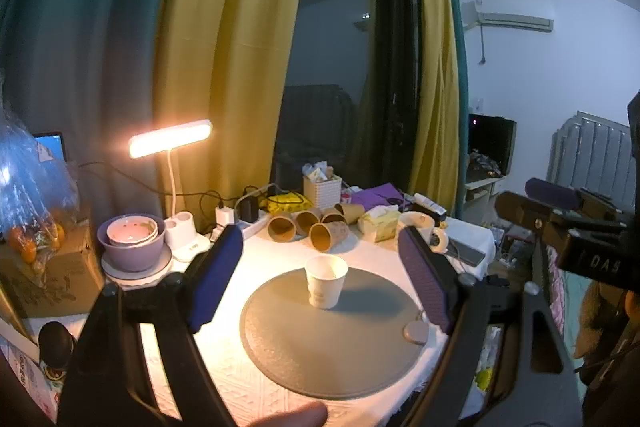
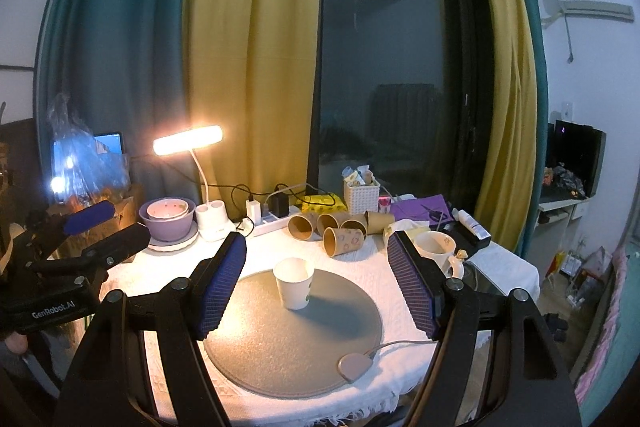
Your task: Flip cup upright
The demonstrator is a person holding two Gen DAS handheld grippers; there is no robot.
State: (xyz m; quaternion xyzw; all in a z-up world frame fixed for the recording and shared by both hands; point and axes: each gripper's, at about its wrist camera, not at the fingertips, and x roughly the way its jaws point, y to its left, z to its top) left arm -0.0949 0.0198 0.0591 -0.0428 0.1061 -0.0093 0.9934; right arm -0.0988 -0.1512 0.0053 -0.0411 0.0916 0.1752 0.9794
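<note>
A white paper cup (image 1: 325, 281) stands upright, mouth up, on the far part of a round grey mat (image 1: 332, 335); it also shows in the right wrist view (image 2: 294, 283) on the mat (image 2: 292, 339). My left gripper (image 1: 320, 271) is open and empty, its blue pads well apart, held back from the cup. My right gripper (image 2: 316, 277) is open and empty too, with the cup between and beyond its pads. The left gripper shows at the left of the right wrist view (image 2: 104, 227), and the right gripper at the right of the left wrist view (image 1: 560, 203).
Several brown paper cups (image 2: 340, 227) lie on their sides behind the mat. A lit desk lamp (image 2: 188, 141), purple bowls (image 2: 168, 219), a power strip (image 2: 268, 217), a white basket (image 2: 361, 197), a cream mug (image 2: 436, 249) and a tissue pack (image 1: 378, 223) crowd the table's back. A cable puck (image 2: 355, 366) rests on the mat's edge.
</note>
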